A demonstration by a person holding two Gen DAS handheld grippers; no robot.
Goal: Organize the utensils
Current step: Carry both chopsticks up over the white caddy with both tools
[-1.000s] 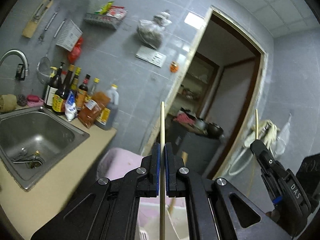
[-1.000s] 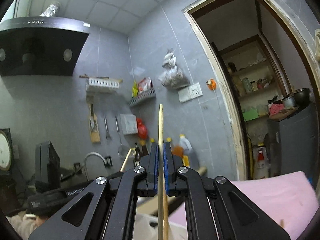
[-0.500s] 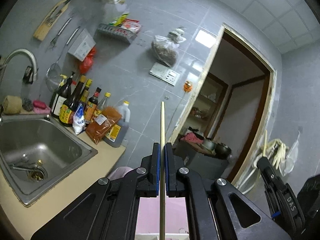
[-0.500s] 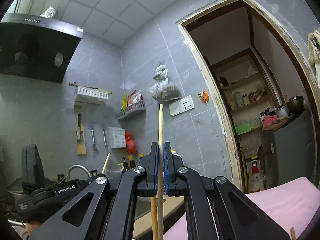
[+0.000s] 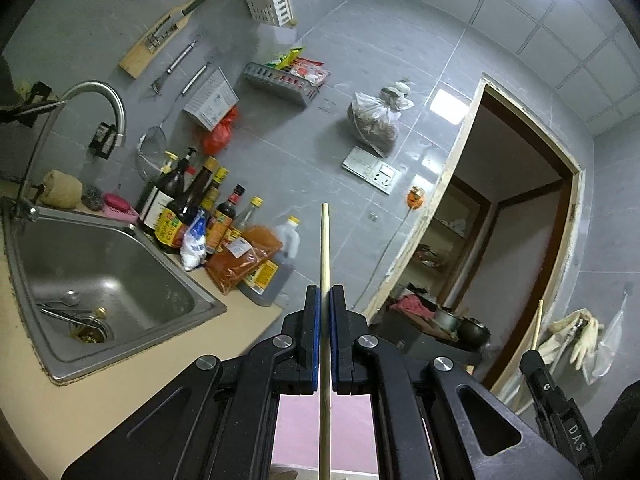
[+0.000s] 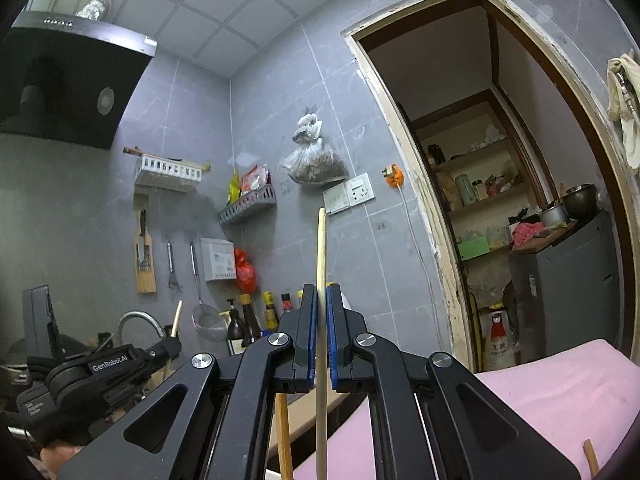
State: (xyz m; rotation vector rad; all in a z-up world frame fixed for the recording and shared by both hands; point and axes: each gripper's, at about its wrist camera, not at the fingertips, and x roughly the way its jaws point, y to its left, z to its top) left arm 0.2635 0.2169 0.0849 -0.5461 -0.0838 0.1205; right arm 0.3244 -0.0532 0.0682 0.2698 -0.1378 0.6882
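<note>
My left gripper [image 5: 325, 292] is shut on a thin pale wooden chopstick [image 5: 325, 248] that stands upright between its blue pads and sticks out above them. In the right wrist view my right gripper [image 6: 319, 292] is shut on a second upright chopstick [image 6: 321, 248]. The right gripper [image 5: 536, 356] also shows at the lower right of the left wrist view with its chopstick tip [image 5: 538, 320]. The left gripper [image 6: 172, 346] appears at lower left of the right wrist view, its chopstick tip [image 6: 177, 318] poking up. Another wooden stick [image 6: 282, 432] rises below the right gripper.
A steel sink [image 5: 24, 280] with a spoon inside sits left, its faucet [image 5: 100, 96] above. Sauce bottles [image 5: 192, 208] line the wall on the beige counter [image 5: 120, 384]. A pink surface [image 6: 540, 400] lies below. An open doorway [image 6: 500, 200] stands at the right.
Both grippers have sunk a little and tilted, so the ceiling and wall racks show more in both views. Each still clamps its chopstick as before.
</note>
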